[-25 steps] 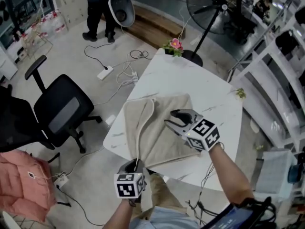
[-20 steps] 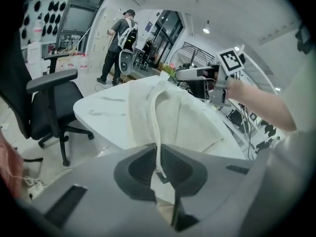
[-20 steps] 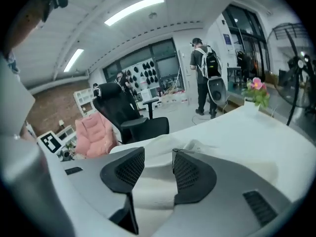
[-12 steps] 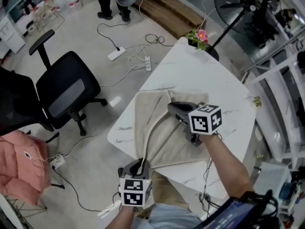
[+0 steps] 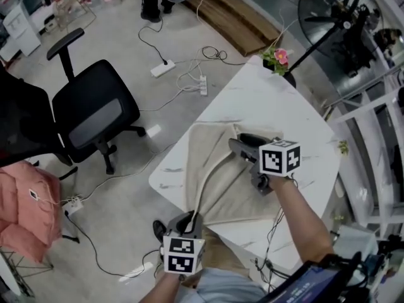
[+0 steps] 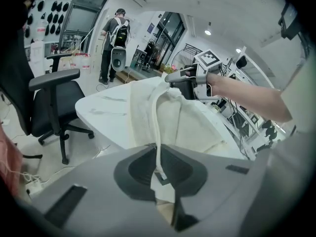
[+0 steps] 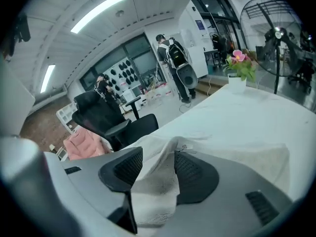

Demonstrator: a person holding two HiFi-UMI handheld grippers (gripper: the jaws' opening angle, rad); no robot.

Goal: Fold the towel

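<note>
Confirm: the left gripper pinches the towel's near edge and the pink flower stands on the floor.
No: the pink flower stands on the table's far corner, as the head view shows. The left gripper does pinch the towel's near edge.

towel | beige, partly folded | raised ridge down middle | on white table

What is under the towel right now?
Only the white table shows around the towel, whose near corner the left gripper pinches. Whatever lies beneath the cloth is covered.
</note>
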